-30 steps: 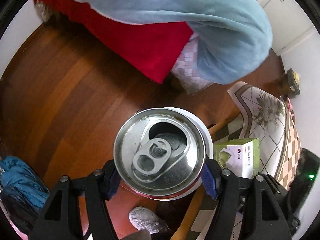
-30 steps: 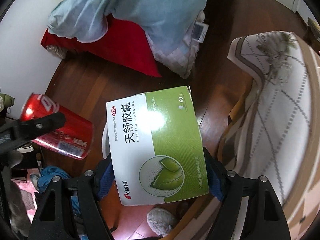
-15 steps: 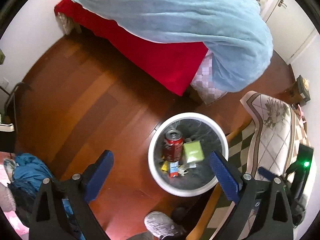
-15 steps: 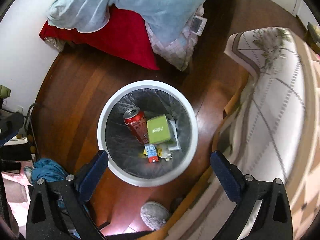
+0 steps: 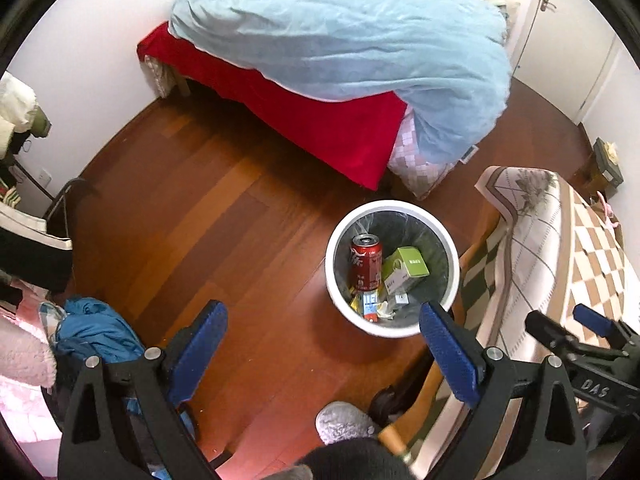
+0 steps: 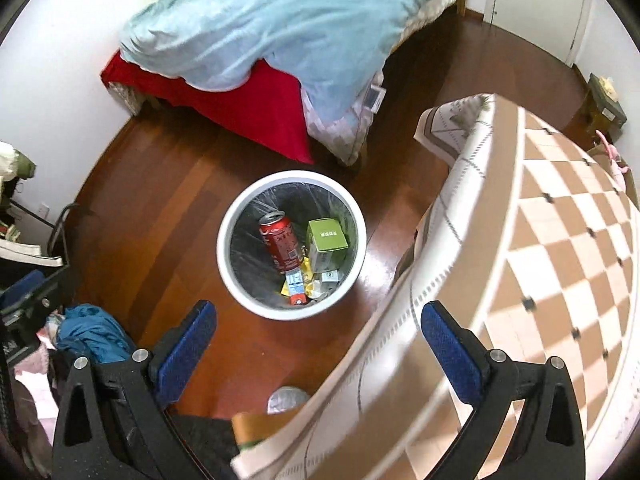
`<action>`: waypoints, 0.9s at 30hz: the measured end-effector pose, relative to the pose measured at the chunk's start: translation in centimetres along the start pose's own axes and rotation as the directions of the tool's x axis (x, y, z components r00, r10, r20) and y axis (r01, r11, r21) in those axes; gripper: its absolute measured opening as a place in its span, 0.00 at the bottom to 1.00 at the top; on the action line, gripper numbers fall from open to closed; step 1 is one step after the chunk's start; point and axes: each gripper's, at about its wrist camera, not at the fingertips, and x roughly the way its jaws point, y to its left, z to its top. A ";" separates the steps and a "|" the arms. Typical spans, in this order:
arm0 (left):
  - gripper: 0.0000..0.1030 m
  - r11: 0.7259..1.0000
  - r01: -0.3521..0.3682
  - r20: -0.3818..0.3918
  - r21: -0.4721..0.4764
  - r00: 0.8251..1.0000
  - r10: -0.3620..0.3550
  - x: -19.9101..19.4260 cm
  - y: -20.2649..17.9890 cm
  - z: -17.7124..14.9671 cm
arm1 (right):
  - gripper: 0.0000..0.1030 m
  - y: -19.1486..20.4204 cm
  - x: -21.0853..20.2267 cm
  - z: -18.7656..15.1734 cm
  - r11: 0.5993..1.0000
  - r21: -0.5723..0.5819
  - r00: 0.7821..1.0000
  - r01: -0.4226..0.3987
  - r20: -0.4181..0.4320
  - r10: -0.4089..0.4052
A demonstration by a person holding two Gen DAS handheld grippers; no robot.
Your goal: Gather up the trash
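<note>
A: Left wrist view first, nearest things: the left gripper [image 5: 320, 344] fills the bottom of the frame, its blue-padded jaws spread wide and holding nothing. Beyond it, centre right, stands the round white plastic waste bin [image 5: 334, 280] with its clear liner.

B: And the trash?

A: Inside the bin: the red aluminium drink can [image 5: 365, 261] leans beside the green-and-white cardboard medicine box [image 5: 405, 266], over small scraps. Farther, across the upper frame, the light blue quilt [image 5: 340, 32] drapes the bed.

B: Right wrist view agrees. The right gripper [image 6: 318, 342] at the bottom has its jaws apart too, empty, with the bin just above centre.

A: So the drop looks finished, I'd judge. Next calls for finding more litter and closing on it; none shows on the wooden floor [image 5: 192, 208].

B: Against a second ago, the can and box have left the jaws, and both grippers have risen, so the bin looks smaller.
</note>
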 end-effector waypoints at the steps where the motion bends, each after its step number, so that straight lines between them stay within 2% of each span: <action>1: 0.95 1.000 0.003 0.010 0.001 1.000 -0.003 -1.0 0.1 -0.6 | 1.00 0.1 -0.9 -0.4 1.000 -0.002 1.000 -0.003 0.009 0.003; 7: 0.95 0.999 0.030 0.078 0.026 0.996 -0.032 -7.0 0.0 -3.3 | 1.00 0.1 -8.1 -4.1 0.998 -0.028 0.995 -0.059 0.077 0.061; 12: 0.95 0.996 0.077 0.136 0.051 0.987 -0.084 -12.4 -0.2 -5.5 | 1.00 0.0 -13.9 -6.7 0.993 -0.046 0.984 -0.111 0.135 0.116; 19: 0.95 0.987 0.140 0.217 0.077 0.964 -0.153 -19.1 -0.4 -7.9 | 1.00 -0.7 -21.8 -10.1 0.981 -0.084 0.960 -0.177 0.206 0.190; 27: 0.95 0.975 0.197 0.294 0.102 0.931 -0.219 -24.5 0.0 -9.2 | 1.00 -0.4 -27.6 -12.1 0.960 -0.133 0.931 -0.245 0.244 0.272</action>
